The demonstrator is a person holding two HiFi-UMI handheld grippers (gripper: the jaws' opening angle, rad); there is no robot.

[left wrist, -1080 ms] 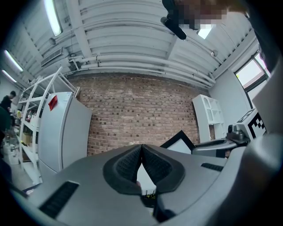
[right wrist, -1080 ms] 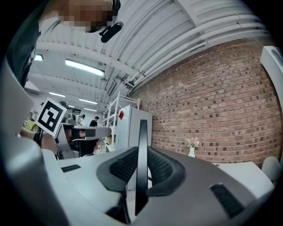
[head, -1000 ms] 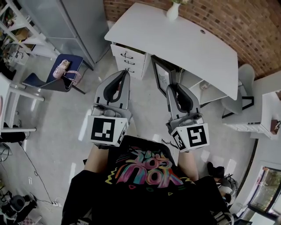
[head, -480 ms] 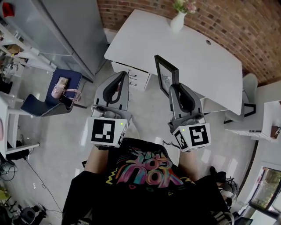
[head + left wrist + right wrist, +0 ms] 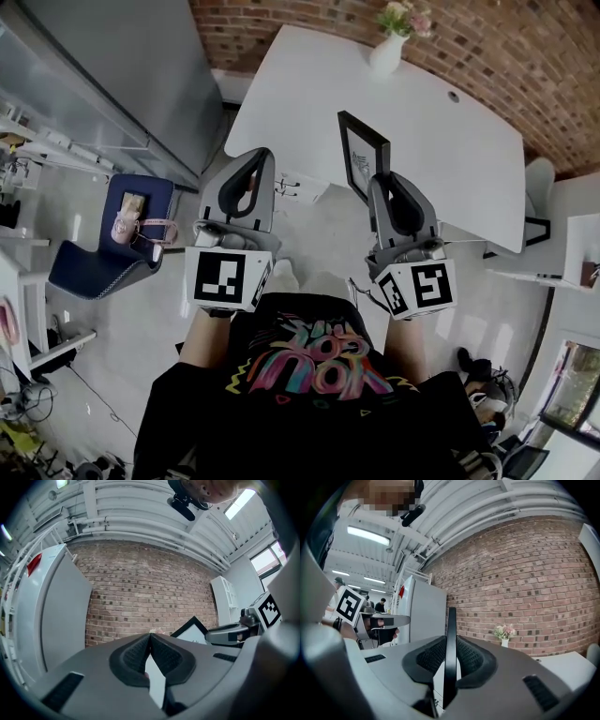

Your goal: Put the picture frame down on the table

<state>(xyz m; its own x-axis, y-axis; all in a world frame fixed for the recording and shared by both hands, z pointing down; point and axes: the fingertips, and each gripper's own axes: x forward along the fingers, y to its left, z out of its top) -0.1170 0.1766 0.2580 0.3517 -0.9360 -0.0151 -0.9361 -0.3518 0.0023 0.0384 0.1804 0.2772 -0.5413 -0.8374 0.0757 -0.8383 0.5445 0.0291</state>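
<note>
Two grippers reach out level in front of the person, but only one carries anything. The right gripper (image 5: 380,181) has its fingers (image 5: 474,659) clenched on the picture frame (image 5: 361,157). They pinch the side nearest the person, so the frame stands upright and edge-on between the pads, showing both above and below them. Holding it by one side likely keeps the glass face untouched and leaves the bottom edge free to meet a surface first. The frame is in the air, seemingly over the near edge of the white worktop (image 5: 450,131). It is not yet resting there, and it is well apart from the vase (image 5: 386,54) at the far side. The left gripper (image 5: 264,156) is alongside, its fingers pressed together on nothing, apparently kept clear.
</note>
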